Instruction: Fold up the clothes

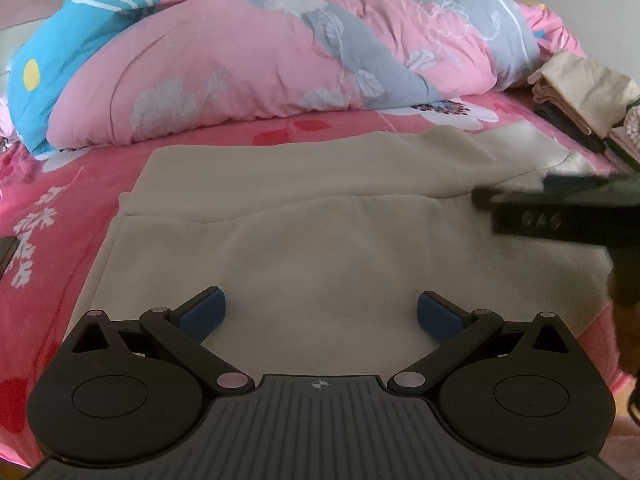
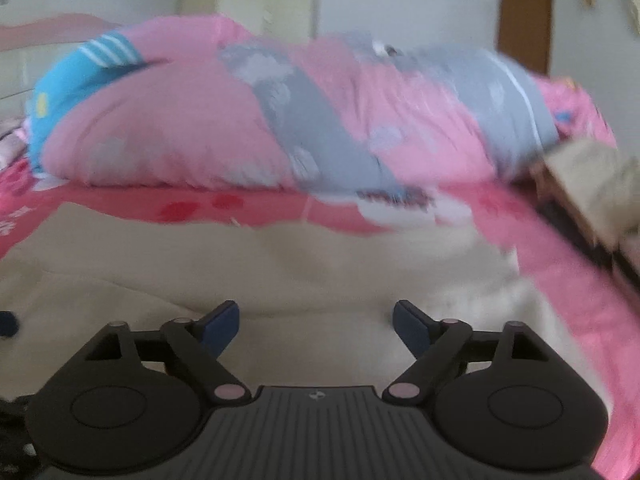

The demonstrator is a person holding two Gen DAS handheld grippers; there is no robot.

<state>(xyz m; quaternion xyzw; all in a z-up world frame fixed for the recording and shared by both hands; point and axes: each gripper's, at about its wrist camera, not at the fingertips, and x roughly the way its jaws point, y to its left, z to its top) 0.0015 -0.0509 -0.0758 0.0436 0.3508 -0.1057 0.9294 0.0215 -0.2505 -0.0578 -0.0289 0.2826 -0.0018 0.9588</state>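
a beige, soft fleece garment (image 1: 320,232) lies flat on the pink floral bedsheet (image 1: 52,200), one fold already laid across its far half. the left gripper (image 1: 320,312) hovers above its near edge, jaws wide, gripping nothing. the right gripper (image 2: 316,324), also spread and empty, is over the garment's right side. best to pinch both near corners evenly, lift together and lay the edge square. a pink and grey quilt (image 1: 260,60) is heaped behind.

Only faint, unreadable marks show on the right gripper (image 1: 532,220); no legible text elsewhere.
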